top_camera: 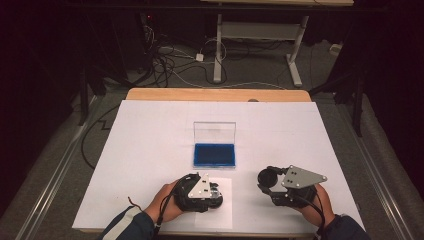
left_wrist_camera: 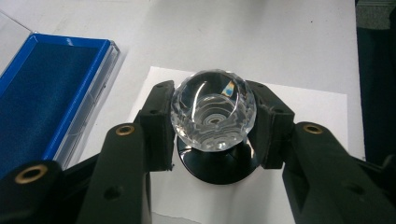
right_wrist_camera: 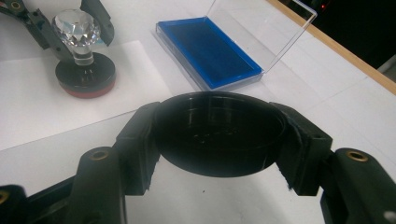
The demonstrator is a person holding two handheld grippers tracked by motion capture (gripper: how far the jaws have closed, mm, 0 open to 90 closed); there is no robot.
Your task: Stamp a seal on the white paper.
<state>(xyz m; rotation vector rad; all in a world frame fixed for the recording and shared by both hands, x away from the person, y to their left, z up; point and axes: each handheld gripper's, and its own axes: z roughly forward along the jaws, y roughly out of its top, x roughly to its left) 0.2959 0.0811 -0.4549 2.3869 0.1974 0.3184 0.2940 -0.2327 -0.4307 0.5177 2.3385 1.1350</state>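
My left gripper [left_wrist_camera: 212, 154] is clamped on the faceted clear crystal knob [left_wrist_camera: 213, 109] of a round stamp, whose black disc base with a red underside [right_wrist_camera: 85, 77] rests flat on a white paper sheet [left_wrist_camera: 303, 112] right under the jaws. I judge I hold it by the knob so it stays upright and presses squarely on the sheet. My right gripper [right_wrist_camera: 219, 140] is closed around a round black cap [right_wrist_camera: 219, 133], its hollow side turned up toward the camera; it looks like the stamp's cover, kept aside and off the table while the stamp is in use. Ahead of both grippers, between them, lies a blue ink pad in a clear plastic case [top_camera: 215, 155], its lid standing open toward the far side. All this sits on a white-covered table with a wooden far edge [top_camera: 150, 130]. Beyond it are a grey floor with loose cables [top_camera: 170, 62], a desk frame and dark curtains.
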